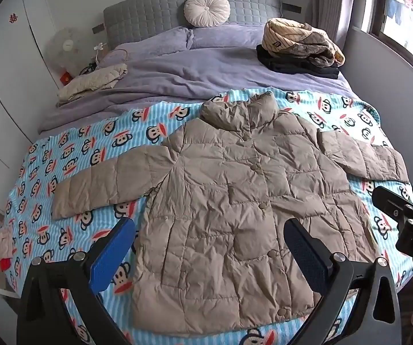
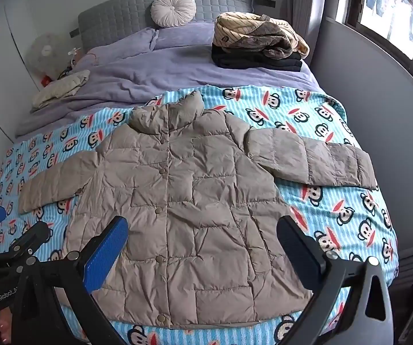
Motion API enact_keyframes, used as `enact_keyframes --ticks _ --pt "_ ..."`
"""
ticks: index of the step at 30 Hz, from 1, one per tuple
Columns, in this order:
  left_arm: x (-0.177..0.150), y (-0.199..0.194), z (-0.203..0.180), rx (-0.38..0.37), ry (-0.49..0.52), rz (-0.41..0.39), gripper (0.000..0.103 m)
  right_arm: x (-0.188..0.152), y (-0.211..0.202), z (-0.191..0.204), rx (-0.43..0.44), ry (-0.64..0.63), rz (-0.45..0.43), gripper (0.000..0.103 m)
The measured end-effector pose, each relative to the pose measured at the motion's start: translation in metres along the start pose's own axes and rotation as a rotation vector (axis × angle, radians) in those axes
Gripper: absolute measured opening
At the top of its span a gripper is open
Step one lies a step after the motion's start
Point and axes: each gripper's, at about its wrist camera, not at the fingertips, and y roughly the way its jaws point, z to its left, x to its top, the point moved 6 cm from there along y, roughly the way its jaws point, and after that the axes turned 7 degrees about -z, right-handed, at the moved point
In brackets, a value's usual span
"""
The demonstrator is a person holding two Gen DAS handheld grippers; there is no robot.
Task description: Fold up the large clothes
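Both tongs stand spread wide with nothing between their pads. The left tongs [image 1: 209, 247] hover above the lower part of the puffer jacket [image 1: 235, 201], and the right tongs [image 2: 203, 244] hang over the same hem region, just to the right of the left pair; neither touches the fabric as far as these views show.

Straight ahead of both tongs the beige jacket lies face up and buttoned on the monkey-print blanket [image 1: 71, 155], collar pointing away. Its left sleeve [image 1: 103, 184] stretches out to the left of the left tongs, and its right sleeve [image 2: 310, 161] stretches out beyond the right tongs toward the wall. So the garment is spread flat, and no fold has been made in it: sleeves, sides and hem all remain to be turned in.

Farther off, past the collar, a stack of clothes [image 2: 258, 43] sits on the purple bedding to the right, possibly pieces already folded, though the distance makes that uncertain. A pale garment [image 1: 94, 82] lies bundled at the far left.
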Motion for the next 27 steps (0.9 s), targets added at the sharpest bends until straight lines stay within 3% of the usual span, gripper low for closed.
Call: enact_keyframes --ticks 27 --pt "-0.0022 -0.0006 0.0005 -0.008 -0.004 0.005 0.103 -0.0011 0.0 -0.0011 -0.001 0.002 0.002 0.103"
